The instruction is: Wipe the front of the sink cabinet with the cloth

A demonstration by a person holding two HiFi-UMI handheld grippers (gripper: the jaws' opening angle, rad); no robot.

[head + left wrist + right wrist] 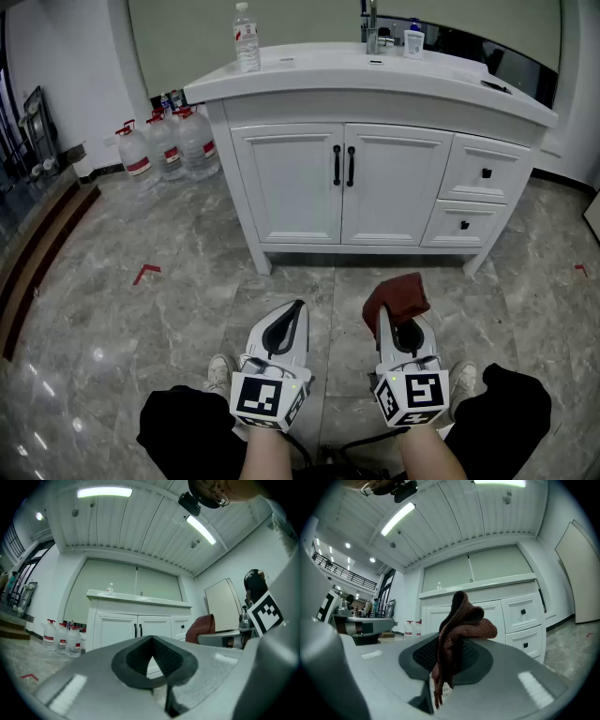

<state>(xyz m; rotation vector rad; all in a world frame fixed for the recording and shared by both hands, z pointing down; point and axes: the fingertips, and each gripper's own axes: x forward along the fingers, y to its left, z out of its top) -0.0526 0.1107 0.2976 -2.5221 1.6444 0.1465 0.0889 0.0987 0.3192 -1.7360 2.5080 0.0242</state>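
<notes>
The white sink cabinet [342,183] stands ahead of me, with two doors with black handles and two drawers [483,173] at its right; it also shows in the left gripper view [138,630] and the right gripper view [506,616]. My right gripper [384,314] is shut on a dark red cloth [397,296], which bunches up above the jaws [461,630]. My left gripper [298,306] is shut and holds nothing [152,641]. Both grippers hang low over the floor, well short of the cabinet front.
A water bottle [246,37], a faucet [371,28] and a small container [413,40] stand on the countertop. Several large water jugs [169,142] sit on the floor left of the cabinet. Grey marble tiles [141,319] stretch around me; my shoes [221,373] show below.
</notes>
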